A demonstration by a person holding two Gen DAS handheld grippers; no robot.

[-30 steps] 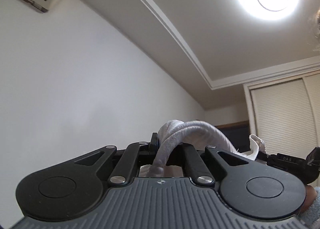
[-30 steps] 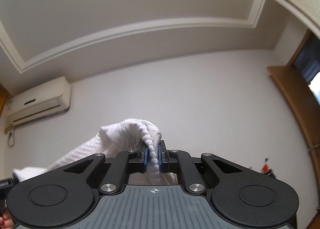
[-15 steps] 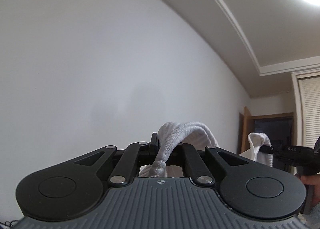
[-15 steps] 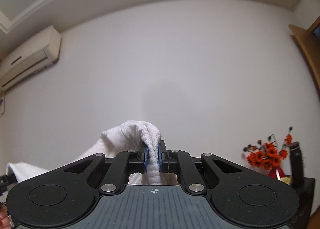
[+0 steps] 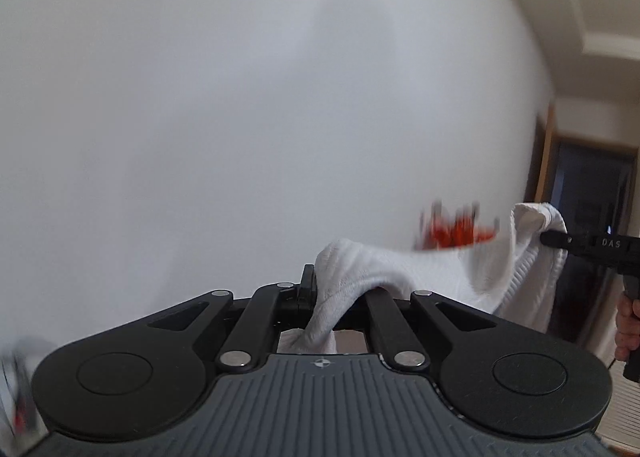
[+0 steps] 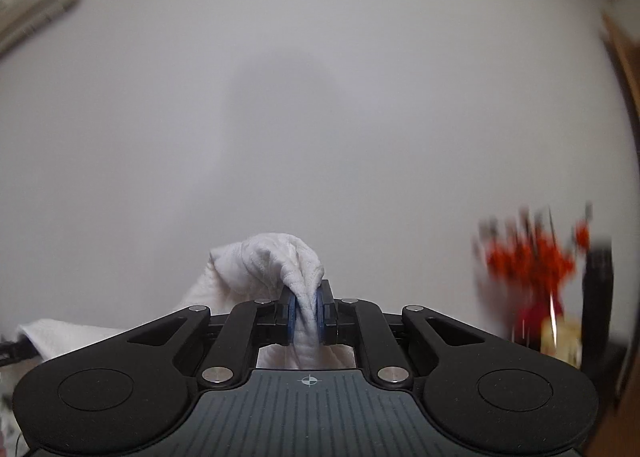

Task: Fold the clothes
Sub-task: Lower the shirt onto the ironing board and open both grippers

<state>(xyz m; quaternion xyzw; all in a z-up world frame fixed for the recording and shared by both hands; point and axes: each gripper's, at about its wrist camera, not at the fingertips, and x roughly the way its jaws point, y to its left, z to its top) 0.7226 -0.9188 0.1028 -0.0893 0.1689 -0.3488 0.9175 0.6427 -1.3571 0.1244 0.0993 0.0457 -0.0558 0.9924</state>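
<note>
The white garment [image 5: 400, 269] hangs in the air between the 2 grippers, in front of a bare wall [image 5: 200, 97]; no desk or bed shows. The left gripper [image 5: 320, 297] has its fingers pinched tight on a bunched edge, and the right gripper [image 6: 307, 313] is likewise clamped on a ribbed fold. In the left wrist view the cloth runs from 6 o'clock out toward 3 o'clock, so its long axis lies side to side between the hands, sagging in the middle. It looks a soft, light, limp knit, unlikely to slip; corners or hems are the sensible holds. Blurred orange flowers [image 6: 532, 257], probably in a vase, stand at 3 o'clock.
</note>
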